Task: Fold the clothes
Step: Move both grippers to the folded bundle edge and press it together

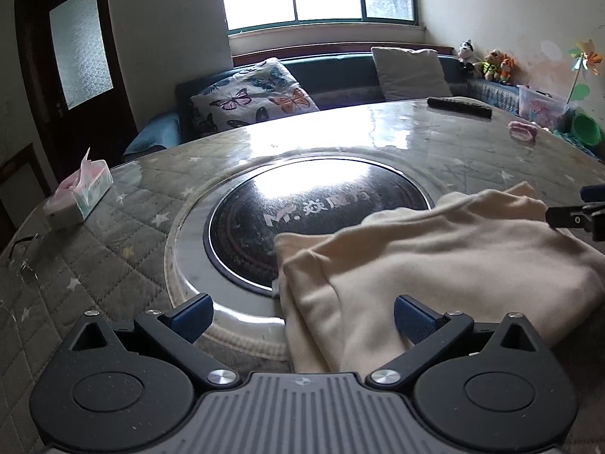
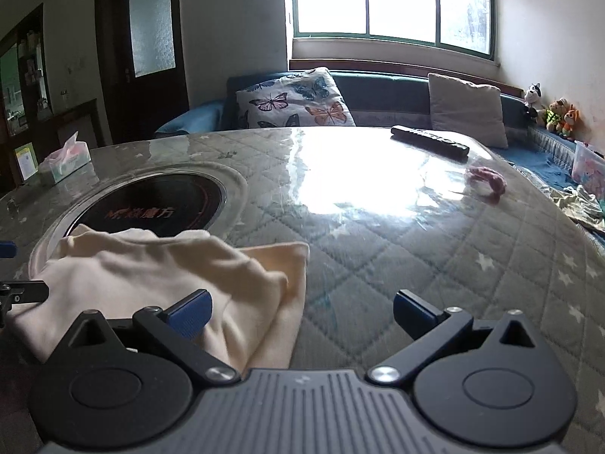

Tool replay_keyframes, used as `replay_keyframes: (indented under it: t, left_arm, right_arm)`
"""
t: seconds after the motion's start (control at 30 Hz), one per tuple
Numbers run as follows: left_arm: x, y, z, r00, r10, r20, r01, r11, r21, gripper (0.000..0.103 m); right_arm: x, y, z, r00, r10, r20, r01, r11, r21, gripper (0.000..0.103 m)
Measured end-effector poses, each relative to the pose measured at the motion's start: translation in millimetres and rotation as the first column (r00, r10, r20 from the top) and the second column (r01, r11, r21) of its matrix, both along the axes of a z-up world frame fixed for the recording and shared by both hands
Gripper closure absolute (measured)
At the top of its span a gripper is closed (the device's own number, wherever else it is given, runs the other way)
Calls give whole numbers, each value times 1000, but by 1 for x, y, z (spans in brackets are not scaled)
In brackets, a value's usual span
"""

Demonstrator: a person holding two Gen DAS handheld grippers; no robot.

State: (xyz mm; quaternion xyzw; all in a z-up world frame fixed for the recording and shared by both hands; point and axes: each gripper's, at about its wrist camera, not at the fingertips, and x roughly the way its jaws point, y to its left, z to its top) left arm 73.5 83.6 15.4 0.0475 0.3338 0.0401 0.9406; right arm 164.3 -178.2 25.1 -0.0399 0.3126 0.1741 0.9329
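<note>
- A cream garment [image 1: 435, 249] lies folded into a soft bundle on the quilted table cover [image 1: 94, 265]. In the left wrist view it fills the lower right of the frame, and its long axis runs from the lower centre up toward the right edge.
- In the right wrist view the same garment [image 2: 159, 272] sits at lower left, with one folded corner pointing right and a rumpled edge toward the top.
- Its far left edge overlaps the black round cooktop [image 1: 302, 219] set into the table.
- The left gripper [image 1: 302, 317] has its blue-padded fingers wide apart with nothing between them; the right finger sits over the cloth, but contact is unclear.
- The right gripper [image 2: 302, 314] is likewise spread wide and holds nothing; its left finger sits over the garment, its right one over bare cover.
- A tissue box [image 1: 79, 200] stands at the left of the table, well apart from the cloth.
- A dark remote control [image 2: 429, 142] lies near the far edge, and a pink hair scrunchie [image 2: 487, 181] is just below and to the right of it.
- Beyond the table a butterfly-print pillow [image 1: 257, 94] and a grey cushion [image 1: 410, 68] lean on a sofa under the window.
</note>
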Motion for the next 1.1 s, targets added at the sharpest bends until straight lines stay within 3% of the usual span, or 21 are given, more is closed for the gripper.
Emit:
replay_keyframes:
  t: [0.33,0.77,1.1]
  left_arm:
    - [31,19,-3,997,65,-44,-66,998,-23,0]
    - [51,33,-9,991,107,-80,-108,994,-19,0]
    - [39,39,-3,990,125,-70,-130,990,-62,0]
  right_arm:
    - [34,6,-13,998,-49,-42,47,997,-53,0]
    - [41,7,-13,998,-45,-35,44,998,-50,0]
    - [4,28,14,993,114,26,-112,992,-59,0]
